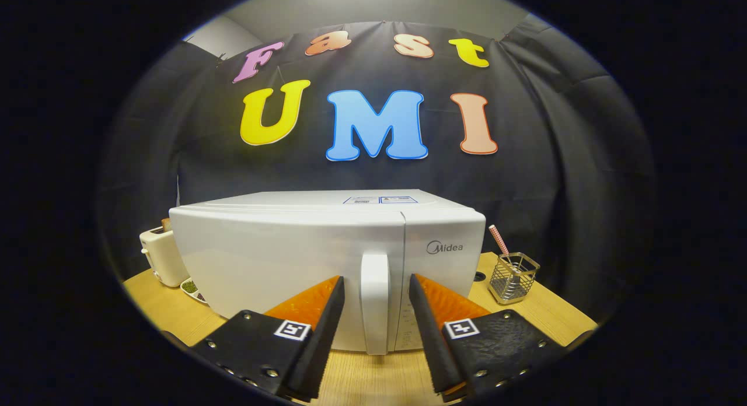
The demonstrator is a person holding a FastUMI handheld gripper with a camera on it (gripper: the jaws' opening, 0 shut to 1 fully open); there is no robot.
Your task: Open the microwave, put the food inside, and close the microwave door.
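Between the open gripper (376, 286) jaws, microwave's rounded handle (374, 301).

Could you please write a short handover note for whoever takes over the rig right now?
Gripper: open, one finger on each side of the white vertical door handle, neither pressing it.
White microwave oven: on the wooden table, door closed.
Food: a plate with green food peeks out beside the microwave, next to the cream toaster.
Done: nothing visible yet.
Left: grip the handle, open, load food, close.
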